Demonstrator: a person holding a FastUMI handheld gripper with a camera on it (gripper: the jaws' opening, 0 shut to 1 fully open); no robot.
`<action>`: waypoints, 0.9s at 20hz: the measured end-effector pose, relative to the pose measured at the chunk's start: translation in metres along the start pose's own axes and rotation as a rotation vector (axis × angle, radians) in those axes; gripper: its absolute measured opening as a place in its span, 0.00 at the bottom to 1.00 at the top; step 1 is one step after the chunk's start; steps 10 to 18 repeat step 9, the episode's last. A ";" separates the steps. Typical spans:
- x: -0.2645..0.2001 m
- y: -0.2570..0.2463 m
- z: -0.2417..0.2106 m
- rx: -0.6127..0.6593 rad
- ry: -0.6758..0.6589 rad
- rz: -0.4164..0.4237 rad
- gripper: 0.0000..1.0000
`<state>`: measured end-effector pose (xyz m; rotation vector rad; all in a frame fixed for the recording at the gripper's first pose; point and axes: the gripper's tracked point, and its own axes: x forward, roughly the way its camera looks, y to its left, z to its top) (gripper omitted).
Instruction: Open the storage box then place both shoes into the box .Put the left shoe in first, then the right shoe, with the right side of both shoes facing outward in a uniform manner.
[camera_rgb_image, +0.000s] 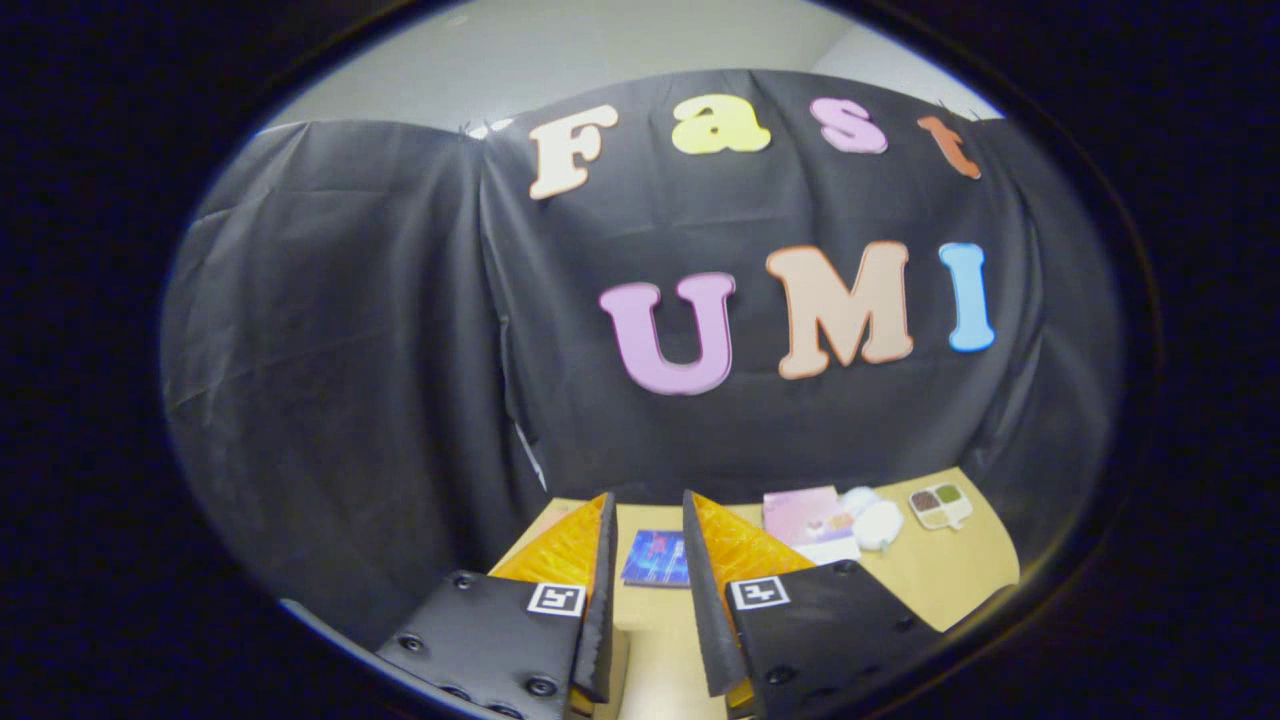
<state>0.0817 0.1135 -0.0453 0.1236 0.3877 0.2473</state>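
The claw (648, 520) is a little way open and holds nothing; a blue book (657, 558) lies on the table (930, 580) just ahead at twelve o'clock; a pink book (805, 520) lies at one o'clock.

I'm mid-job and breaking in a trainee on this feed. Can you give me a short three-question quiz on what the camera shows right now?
1. True or false: the tongs are clamped on a shoe.
2. Which item lies on the table between the fingers, just ahead of them? A) blue booklet B) pink booklet C) small divided tray
3. Fill in: the white round object lies between the pink booklet and the ____.

Key: 1. False; the tongs are open and hold nothing. 2. A. 3. Small divided tray.
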 end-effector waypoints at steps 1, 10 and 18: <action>-0.003 -0.004 0.017 -0.016 -0.029 -0.006 0.38; -0.027 -0.031 0.105 -0.072 -0.224 -0.071 0.38; -0.027 -0.031 0.105 -0.072 -0.224 -0.071 0.38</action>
